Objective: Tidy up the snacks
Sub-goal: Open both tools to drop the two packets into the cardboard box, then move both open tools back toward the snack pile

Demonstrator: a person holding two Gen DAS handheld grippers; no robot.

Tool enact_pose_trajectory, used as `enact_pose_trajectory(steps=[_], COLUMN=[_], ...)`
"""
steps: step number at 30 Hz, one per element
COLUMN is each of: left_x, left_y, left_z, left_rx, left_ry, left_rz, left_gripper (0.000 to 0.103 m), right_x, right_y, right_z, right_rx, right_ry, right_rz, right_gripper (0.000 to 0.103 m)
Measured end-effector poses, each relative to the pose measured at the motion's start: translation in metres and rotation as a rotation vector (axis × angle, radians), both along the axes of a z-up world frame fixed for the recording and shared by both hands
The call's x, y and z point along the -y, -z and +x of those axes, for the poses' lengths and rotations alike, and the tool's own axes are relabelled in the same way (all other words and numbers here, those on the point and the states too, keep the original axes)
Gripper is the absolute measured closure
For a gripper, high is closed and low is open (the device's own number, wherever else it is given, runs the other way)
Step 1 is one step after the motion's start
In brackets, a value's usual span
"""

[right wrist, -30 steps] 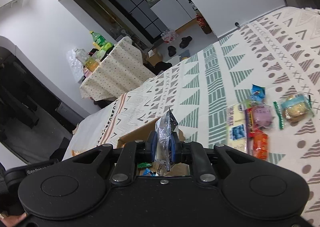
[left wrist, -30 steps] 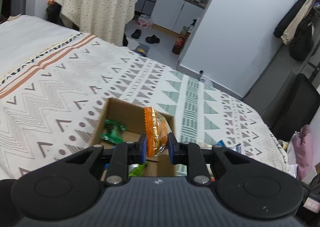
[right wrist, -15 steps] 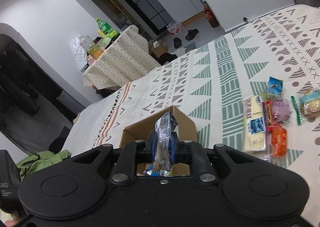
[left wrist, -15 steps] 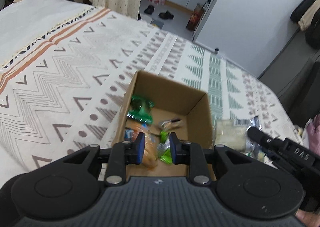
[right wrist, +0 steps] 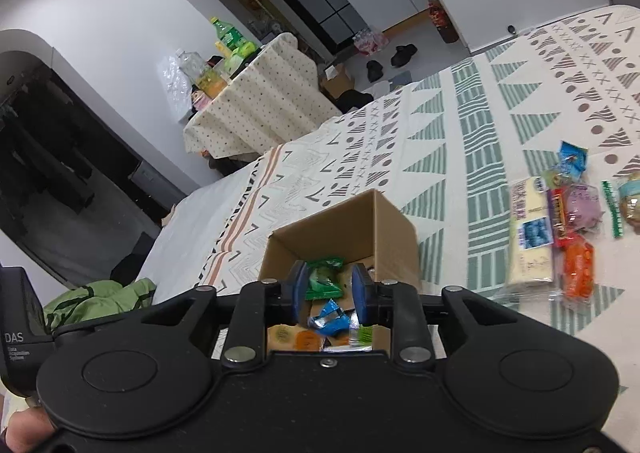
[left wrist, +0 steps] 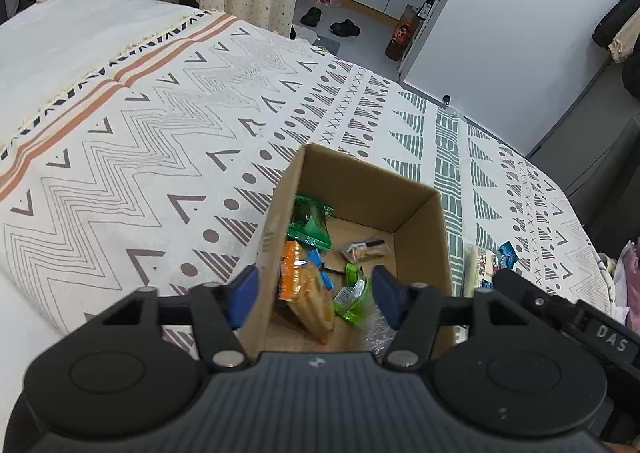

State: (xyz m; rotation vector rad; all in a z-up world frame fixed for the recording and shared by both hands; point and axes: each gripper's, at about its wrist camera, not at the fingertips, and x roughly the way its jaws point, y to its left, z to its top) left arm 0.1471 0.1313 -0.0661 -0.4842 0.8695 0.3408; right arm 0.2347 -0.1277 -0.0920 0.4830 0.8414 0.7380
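An open cardboard box [left wrist: 420, 213] stands on the patterned bedspread and holds several snack packets. My left gripper [left wrist: 314, 291] hangs open over its near end, empty, above the orange packet [left wrist: 304, 293] lying inside. A green packet [left wrist: 310, 219] rests against the box's left wall. My right gripper [right wrist: 329, 291] is open and empty above the same box [right wrist: 352, 221], with a green packet [right wrist: 326, 277] and a blue packet [right wrist: 328, 319] below it. Loose snacks lie on the bed to the right: a pale yellow pack [right wrist: 530, 237], an orange packet [right wrist: 578, 269] and a pink one [right wrist: 584, 205].
The bedspread [left wrist: 160, 133] stretches left and beyond the box. A cloth-covered table [right wrist: 256, 101] with bottles stands past the bed's far edge. Shoes [left wrist: 344, 27] lie on the floor. The right gripper's body [left wrist: 568, 325] shows at the left wrist view's right edge.
Both grippers opened. The orange packet dropped from my left gripper into the box, and the silver packet left my right gripper. Both grippers moved closer over the box.
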Motion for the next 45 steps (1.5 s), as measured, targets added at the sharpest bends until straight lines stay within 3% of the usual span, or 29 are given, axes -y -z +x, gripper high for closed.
enact_pose_trajectory(steps=[2,10,17,33,42,45], left_x=[0.003,0.024,0.055,0.116,0.147,0.155], left_y=[-0.003,-0.012,-0.019,-0.027,-0.022,-0.018], left_z=[0.0,0.006,0.015,0.036,0.057,0.065], left_rx=[0.007,0.027,0.037,0.067,0.076,0.07], left_ry=[0.0,0.044,0.089,0.173,0.237,0.249], left_rz=[0.014,0.042,0.115,0.117,0.091,0.081], left_gripper=[0.029,0.02,0.013,0.009,0.006,0.005], right_x=[0.005,0.035,0.069,0.14,0.17,0.175], right_y=[0.0,-0.005,-0.003,0.001,0.014,0.016], right_z=[0.0,-0.002,-0.003,0.01,0.024,0.028], right_rx=[-0.006,-0.015,-0.041,-0.068,-0.104,-0.098], right_ry=[0.012,0.054,0.094,0.222,0.317,0.336], right_rz=[-0.017,-0.064,-0.081,-0.06,-0.051,-0.057], right_gripper=[0.072,0.045,0.033,0.03,0.02,0.01])
